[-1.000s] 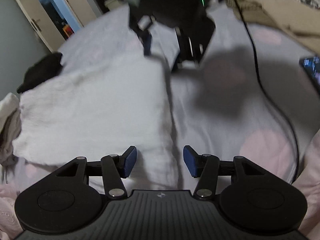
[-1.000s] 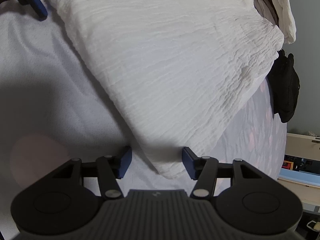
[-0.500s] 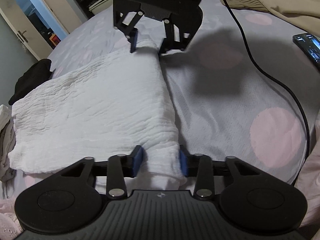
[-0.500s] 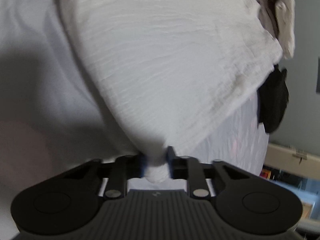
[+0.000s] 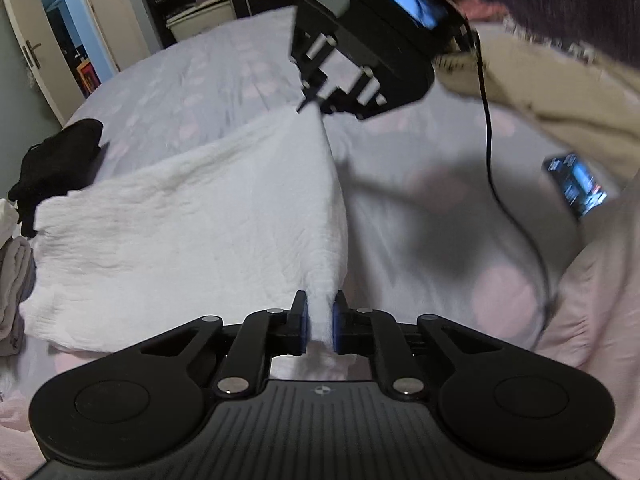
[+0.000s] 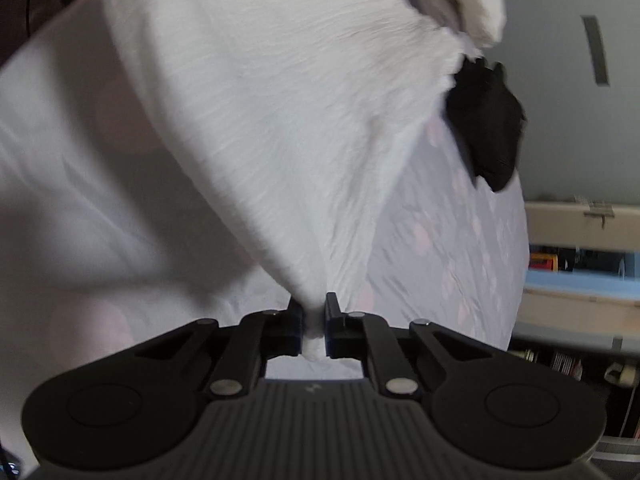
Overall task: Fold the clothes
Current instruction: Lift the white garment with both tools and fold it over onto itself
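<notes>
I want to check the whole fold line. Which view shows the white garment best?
The left wrist view: the white garment lies nearly whole, its edge running between both grippers. The right wrist view shows only the pinched corner and a blurred slope.

Bare bedspread (image 5: 420,208) lies open right of the white garment (image 5: 192,232); cable (image 5: 494,160) and phone (image 5: 576,184) crowd its far side.

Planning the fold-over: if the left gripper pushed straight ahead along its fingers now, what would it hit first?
The white garment itself. The left gripper is shut on its near corner, and the cloth stretches ahead toward the right gripper, which holds the far corner. Depth beyond is unclear.
</notes>
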`<state>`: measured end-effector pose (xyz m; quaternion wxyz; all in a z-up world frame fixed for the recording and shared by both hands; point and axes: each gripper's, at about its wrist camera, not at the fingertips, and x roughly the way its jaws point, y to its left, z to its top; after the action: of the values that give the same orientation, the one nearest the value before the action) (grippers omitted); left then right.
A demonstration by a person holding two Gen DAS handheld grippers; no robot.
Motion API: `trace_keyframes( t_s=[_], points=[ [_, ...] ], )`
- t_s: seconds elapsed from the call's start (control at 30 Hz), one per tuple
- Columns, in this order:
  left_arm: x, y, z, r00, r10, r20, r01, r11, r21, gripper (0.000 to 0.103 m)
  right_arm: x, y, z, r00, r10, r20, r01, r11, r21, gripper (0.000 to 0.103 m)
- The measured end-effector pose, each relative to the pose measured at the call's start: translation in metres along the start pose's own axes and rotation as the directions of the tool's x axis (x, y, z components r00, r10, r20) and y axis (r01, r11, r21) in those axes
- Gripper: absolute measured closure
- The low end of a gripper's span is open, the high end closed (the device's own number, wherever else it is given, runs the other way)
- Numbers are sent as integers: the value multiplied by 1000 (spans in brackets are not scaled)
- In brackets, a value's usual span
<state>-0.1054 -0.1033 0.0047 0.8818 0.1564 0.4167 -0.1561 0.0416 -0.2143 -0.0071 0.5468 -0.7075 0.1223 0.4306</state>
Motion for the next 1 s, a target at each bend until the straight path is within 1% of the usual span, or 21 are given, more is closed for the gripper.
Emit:
trace_keyframes(
  t_s=[0.07,0.1,0.2,0.27,0.33,0.47,0.57,0.63,0.73,0.77,0.9,0.97,1.0],
  points=[
    [-20,12,7,999,-23,24,23,999,-23,94,-20,-12,3,1000,-25,-3,25,997,72,93],
    [-29,23,11,999,-29,40,31,999,-36,95,-30,-21,5,999,-35,-4,36,989,143,93],
    [-68,51,23,994,-11,110,18,998,-59,95,-64,-46,10,998,-70,10,63,944,325,94],
    [-94,70,32,989,10,150,-1,998,-62,95,-86,-59,16,995,-101,17,87,917,388,95],
    [-114,89,41,986,24,168,-13,998,-64,95,-111,-72,23,989,-149,14,128,892,433,95],
    [-153,122,59,974,55,220,-41,997,-66,95,-165,-97,36,969,-246,-4,214,836,505,95],
    [-185,138,71,955,82,285,-68,996,-57,95,-204,-114,45,952,-304,-27,271,799,537,96],
    [-205,146,81,937,98,337,-90,995,-40,95,-230,-125,50,938,-343,-41,306,771,559,96],
    [-227,154,96,909,104,403,-104,994,-23,95,-257,-139,57,914,-397,-83,369,731,574,96],
    [-233,158,101,901,102,422,-104,994,-19,95,-263,-143,59,907,-409,-99,386,717,580,96],
    [-241,171,125,878,89,471,-100,995,-2,95,-273,-160,57,887,-426,-181,440,657,612,96],
    [-236,178,144,869,85,487,-101,995,8,95,-270,-166,51,881,-417,-222,457,629,629,96],
    [-231,181,153,870,75,488,-90,996,7,95,-267,-169,47,877,-415,-242,465,613,638,96]
  ],
)
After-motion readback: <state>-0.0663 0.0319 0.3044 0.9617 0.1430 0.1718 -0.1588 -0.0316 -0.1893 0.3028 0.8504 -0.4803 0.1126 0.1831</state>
